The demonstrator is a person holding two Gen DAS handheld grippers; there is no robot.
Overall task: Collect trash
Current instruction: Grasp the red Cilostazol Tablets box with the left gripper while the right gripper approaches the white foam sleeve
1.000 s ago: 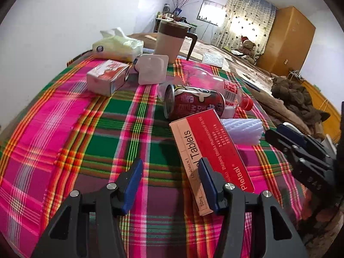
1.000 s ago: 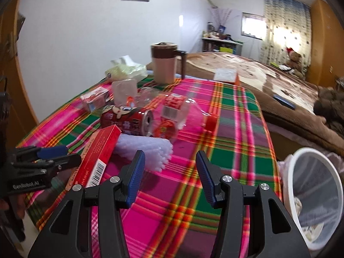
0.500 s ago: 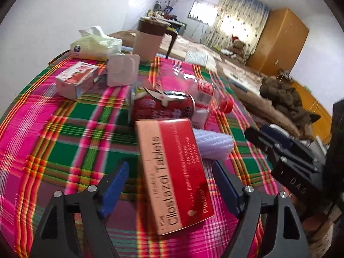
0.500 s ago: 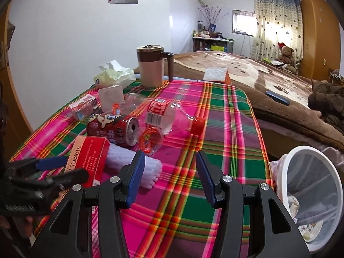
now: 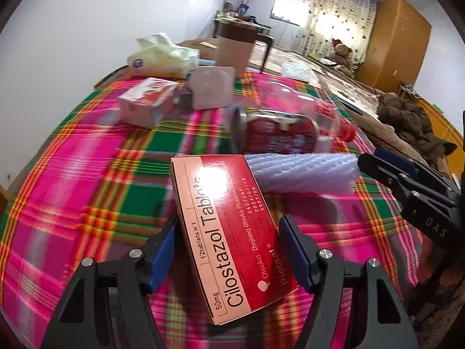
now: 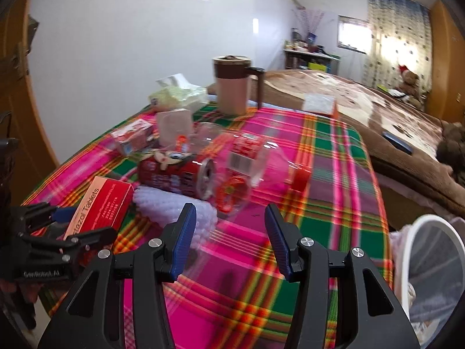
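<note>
We see the red tablet box (image 5: 232,232) at the near edge of the plaid tablecloth (image 5: 96,174), lying between the blue pads of our left gripper (image 5: 229,250); the left pad sits against the box's edge, while on the right side we cannot tell whether the pad touches it, so we cannot say the box is clamped. From the right wrist view the same box (image 6: 101,203) sits at the near left of the table with the left gripper (image 6: 69,229) around it. Just beyond the box lies a white foam sleeve (image 5: 305,171), touching its far right corner, and behind that a red drink can (image 5: 276,133) on its side. A clear plastic bottle (image 6: 255,160) with a red cap lies just right of the can. Farther back stand a small red-and-white carton (image 5: 148,101), a pale square container (image 5: 212,87), a tissue pack (image 5: 162,61) and a brown-lidded jug (image 6: 232,87). Our right gripper (image 6: 229,232) hovers above the cloth near the foam sleeve, its fingers spread apart with nothing between them. At the near right, off the table edge, sits a white-rimmed bin (image 6: 418,226) lined with a bag.
</note>
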